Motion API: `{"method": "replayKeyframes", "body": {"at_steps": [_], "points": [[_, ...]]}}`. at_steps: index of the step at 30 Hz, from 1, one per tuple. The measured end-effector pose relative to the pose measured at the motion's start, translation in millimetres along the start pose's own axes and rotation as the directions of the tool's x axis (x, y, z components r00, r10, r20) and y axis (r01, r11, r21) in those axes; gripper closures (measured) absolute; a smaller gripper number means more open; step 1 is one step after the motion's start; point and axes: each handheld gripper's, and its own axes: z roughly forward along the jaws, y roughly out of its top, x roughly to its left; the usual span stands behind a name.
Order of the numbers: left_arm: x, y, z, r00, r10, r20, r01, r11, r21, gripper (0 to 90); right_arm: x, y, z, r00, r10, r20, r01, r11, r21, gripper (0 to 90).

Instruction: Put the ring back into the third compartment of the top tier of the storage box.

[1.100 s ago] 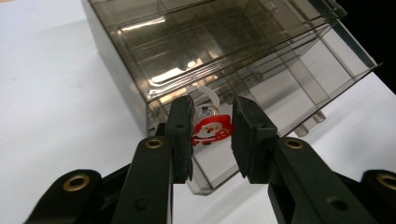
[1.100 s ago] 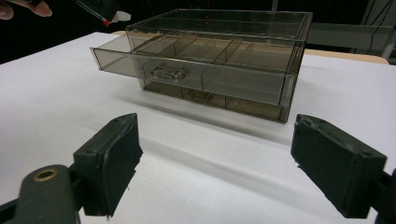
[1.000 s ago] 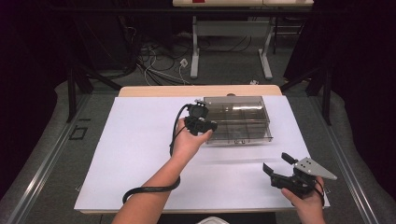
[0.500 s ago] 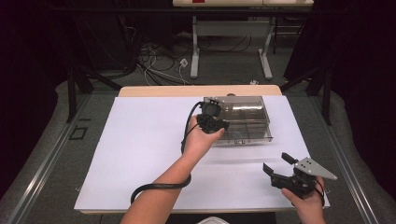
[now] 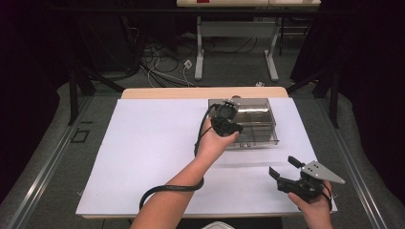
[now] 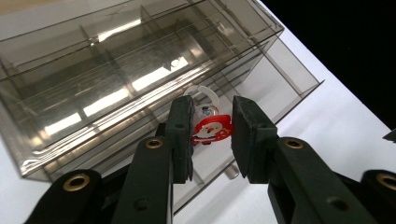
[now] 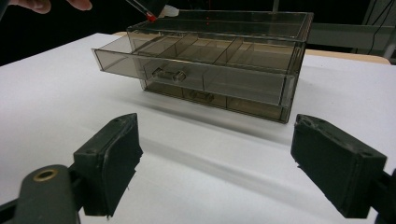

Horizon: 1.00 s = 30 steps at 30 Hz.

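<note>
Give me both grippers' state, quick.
Left gripper: shut on the small red ornament, over the open drawer.
Right gripper: open, holding nothing.

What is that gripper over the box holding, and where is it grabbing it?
The left gripper has a small red and white Santa charm between its fingers, seemingly pinched at its sides, above the open drawer. The right gripper holds nothing.
</note>
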Motion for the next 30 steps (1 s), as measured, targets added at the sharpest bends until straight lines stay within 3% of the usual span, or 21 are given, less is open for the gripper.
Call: {"method": "replayKeyframes", "body": {"at_steps": [8, 14, 30], "points": [[-13.9, 5.9, 7.7, 0.9995, 0.025, 0.019, -0.025, 0.9996, 0.01, 69.0, 0.2, 0.1, 0.0, 1.0, 0.003, 0.0, -0.003, 1.0, -0.003, 15.1], [-22.9, 9.4, 14.4, 0.9995, 0.021, 0.024, -0.021, 0.9998, 0.006, 69.1, -0.4, 0.2, 0.1, 1.0, -0.002, 0.003, 0.002, 1.0, -0.01, 15.1], [-39.0, 10.3, 29.6, 0.9967, 0.065, 0.049, -0.065, 0.9978, 0.006, 69.0, -0.9, 0.4, -0.6, 1.0, -0.001, -0.002, 0.001, 1.0, -0.01, 15.1]]}}
